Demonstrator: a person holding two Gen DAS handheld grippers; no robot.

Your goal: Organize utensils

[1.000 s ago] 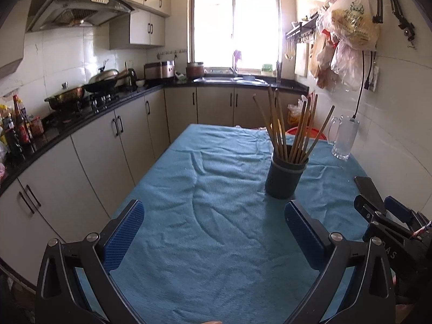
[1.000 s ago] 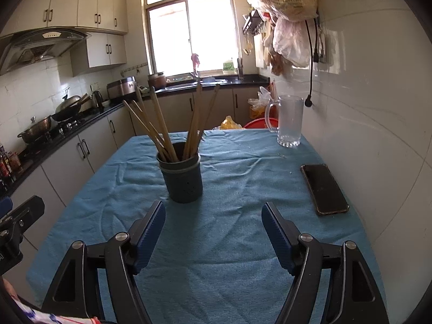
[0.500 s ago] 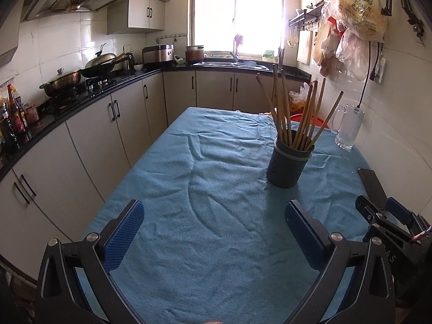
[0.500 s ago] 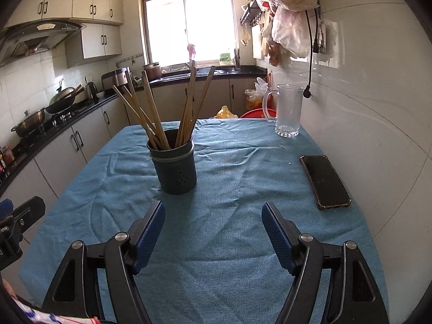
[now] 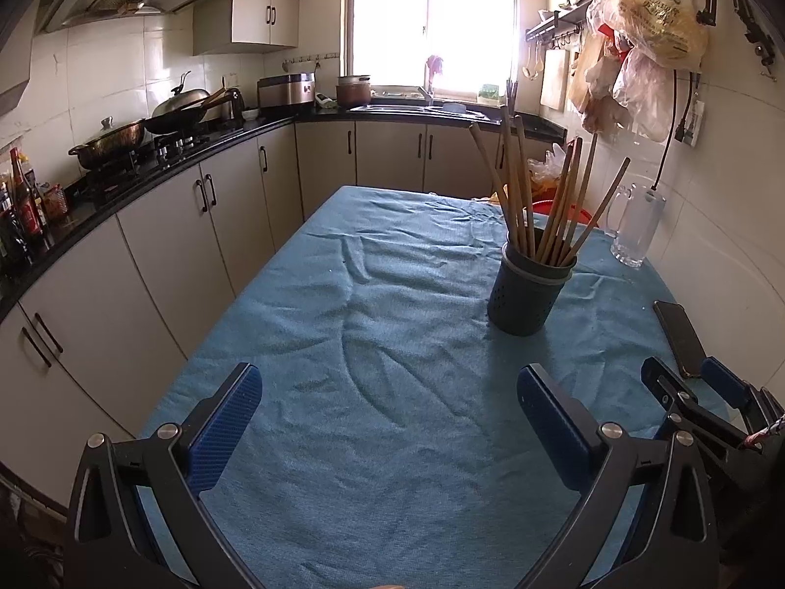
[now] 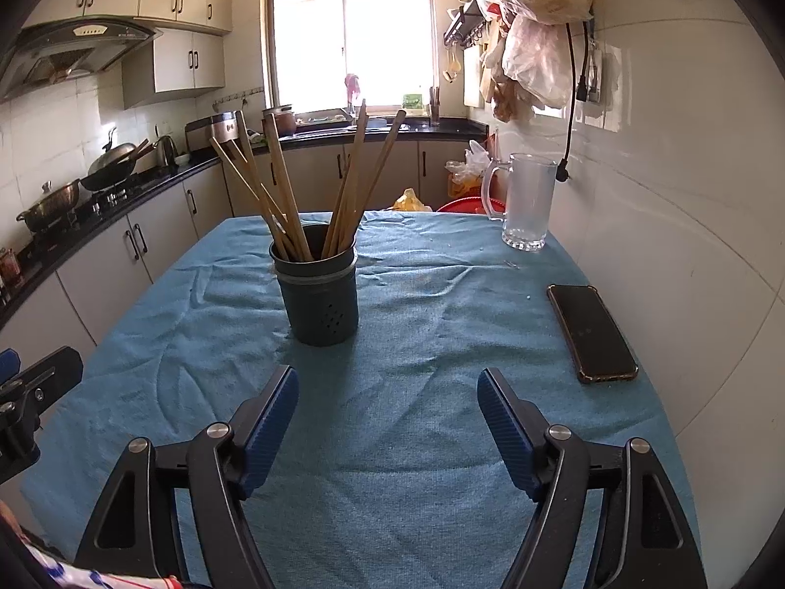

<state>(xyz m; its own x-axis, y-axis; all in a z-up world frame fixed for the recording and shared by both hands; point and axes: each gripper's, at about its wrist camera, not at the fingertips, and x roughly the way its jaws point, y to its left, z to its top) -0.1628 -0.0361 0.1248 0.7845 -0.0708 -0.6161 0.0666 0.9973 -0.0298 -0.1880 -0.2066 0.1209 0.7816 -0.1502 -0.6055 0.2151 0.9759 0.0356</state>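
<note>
The table (image 5: 392, 441), draped in a blue cloth, carried everything. My left tool (image 5: 387, 392) and my right tool (image 6: 387, 392) both hung released above its near edge, gripping nothing. Mid-table stood the dark holder (image 6: 318, 294), chopsticks (image 6: 279, 196) fanned upright inside. A glass mug (image 6: 527, 201) stood at the far right corner; a phone (image 6: 591, 331) lay along the right edge.

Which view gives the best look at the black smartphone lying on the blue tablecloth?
The right wrist view: the black smartphone lies whole and unobstructed on the blue tablecloth. In the left wrist view it sits at the frame's edge, and the right gripper covers its near end.
</note>
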